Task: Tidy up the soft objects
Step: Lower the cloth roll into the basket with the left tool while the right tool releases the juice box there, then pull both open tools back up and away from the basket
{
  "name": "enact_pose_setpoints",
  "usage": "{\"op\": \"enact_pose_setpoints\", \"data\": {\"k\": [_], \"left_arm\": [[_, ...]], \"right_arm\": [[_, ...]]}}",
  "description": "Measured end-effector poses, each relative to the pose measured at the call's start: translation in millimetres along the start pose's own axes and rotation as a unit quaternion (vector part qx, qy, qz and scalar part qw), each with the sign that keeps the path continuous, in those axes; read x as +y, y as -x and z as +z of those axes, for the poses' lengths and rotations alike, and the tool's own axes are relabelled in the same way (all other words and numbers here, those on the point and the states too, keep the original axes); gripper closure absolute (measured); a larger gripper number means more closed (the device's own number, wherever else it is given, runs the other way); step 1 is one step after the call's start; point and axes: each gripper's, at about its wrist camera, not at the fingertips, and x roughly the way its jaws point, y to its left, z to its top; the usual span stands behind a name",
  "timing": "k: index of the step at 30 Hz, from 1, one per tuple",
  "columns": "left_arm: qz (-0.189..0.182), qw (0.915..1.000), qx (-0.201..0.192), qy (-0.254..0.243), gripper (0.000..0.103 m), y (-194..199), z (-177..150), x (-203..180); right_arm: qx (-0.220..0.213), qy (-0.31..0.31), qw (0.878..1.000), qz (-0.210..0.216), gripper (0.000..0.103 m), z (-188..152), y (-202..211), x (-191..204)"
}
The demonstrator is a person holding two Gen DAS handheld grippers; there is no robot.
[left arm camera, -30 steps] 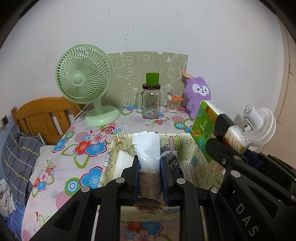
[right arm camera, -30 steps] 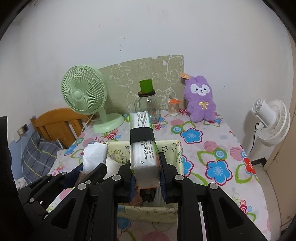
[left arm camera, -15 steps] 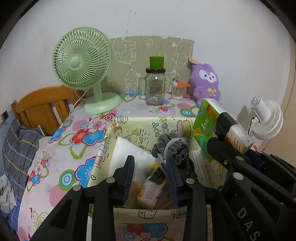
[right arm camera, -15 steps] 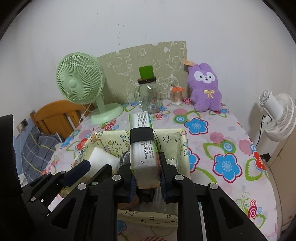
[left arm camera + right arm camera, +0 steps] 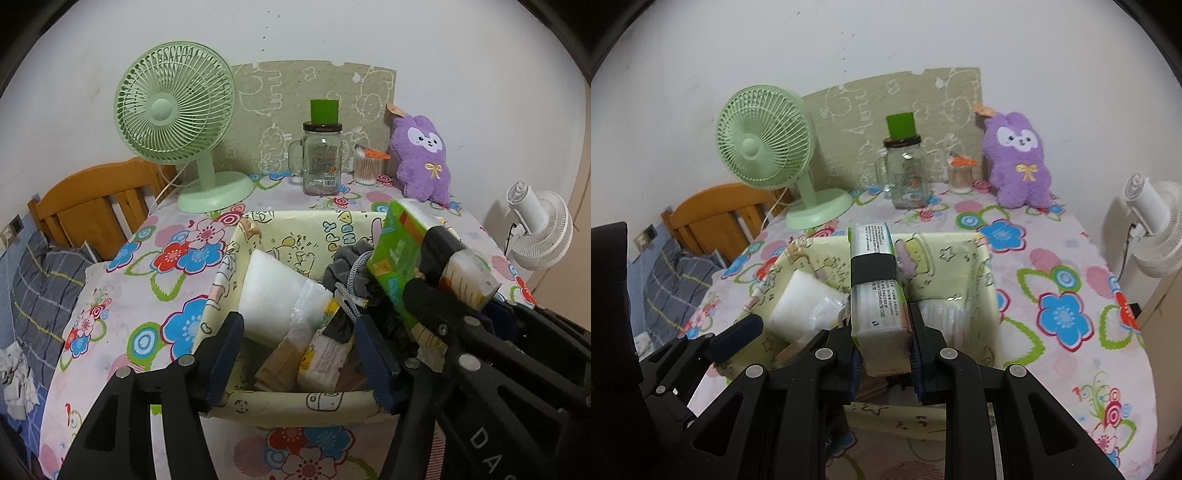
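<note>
Left gripper (image 5: 299,350): fingers released, just been opening, spread over the yellow fabric bin (image 5: 295,402); packets lie loose between them, none gripped. Right gripper (image 5: 882,354), at 3 o'clock of the left: fingers clenched on a green tissue pack (image 5: 877,291) w/ black band, above the bin. Beyond on floral counter (image 5: 147,295): green fan (image 5: 177,122) at 11 o'clock, glass jar (image 5: 321,158) at 12, purple plush (image 5: 423,158) at 1.
</note>
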Motion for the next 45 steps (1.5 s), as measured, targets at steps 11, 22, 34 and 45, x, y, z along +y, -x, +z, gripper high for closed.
{"op": "enact_pose_setpoints", "data": {"k": [11, 22, 34, 45], "left_arm": [[-0.002, 1.0000, 0.002, -0.002, 0.026, 2, -1, -1], [-0.008, 0.9999, -0.013, -0.001, 0.018, 19, -2, -5], [-0.010, 0.9994, -0.033, -0.001, 0.016, 49, -5, -6], [-0.014, 0.9984, -0.055, 0.000, 0.014, 84, -11, -2]], "right_arm": [[0.003, -0.016, 1.000, -0.011, 0.047, -2, 2, -6], [-0.032, -0.031, 0.999, -0.028, 0.019, -5, 25, -11], [-0.056, -0.027, 0.997, -0.037, 0.012, -7, 56, -4], [-0.086, -0.008, 0.995, -0.050, 0.005, -12, 94, 9]]}}
